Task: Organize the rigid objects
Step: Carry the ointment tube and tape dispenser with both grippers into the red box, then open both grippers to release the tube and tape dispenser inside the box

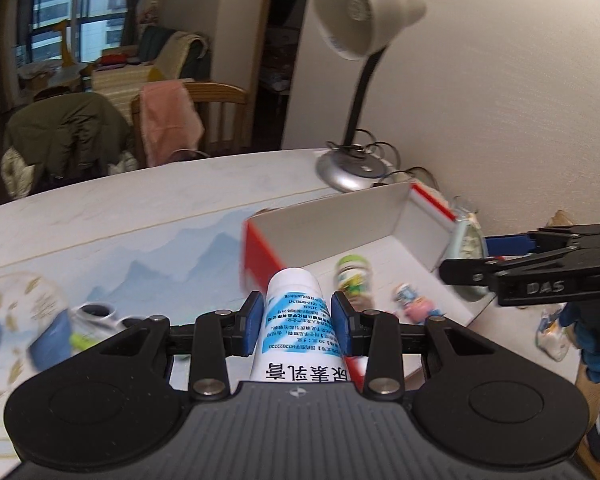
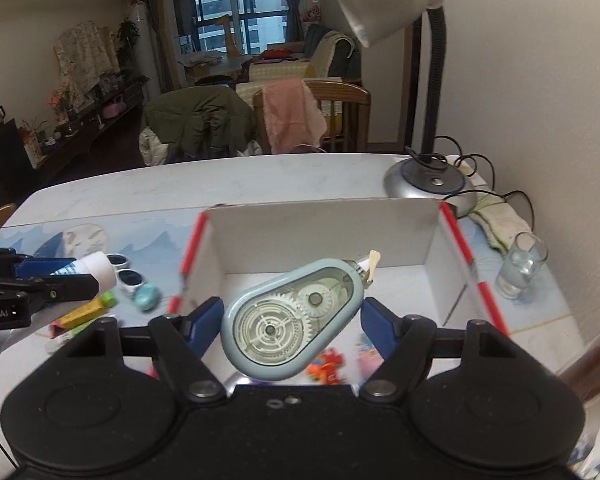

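My left gripper [image 1: 298, 320] is shut on a white tube with blue print [image 1: 298, 316], held above the near-left corner of the white box with red edges [image 1: 324, 224]. The tube also shows in the right wrist view [image 2: 96, 268]. My right gripper [image 2: 292, 314] is open; a light-blue correction tape dispenser [image 2: 292, 320] sits between its blue pads without touching them, over the box [image 2: 328, 232]. The right gripper shows in the left wrist view [image 1: 464, 266] at the box's right side. Small toys [image 1: 354, 280] lie inside the box.
A silver desk lamp [image 1: 352, 168] stands behind the box by the wall. A drinking glass [image 2: 520, 268] stands right of the box. Contact lens cases [image 2: 126, 270], a teal ball [image 2: 148, 296] and a small yellow-green box [image 2: 88, 312] lie left of it. Chairs stand beyond the table.
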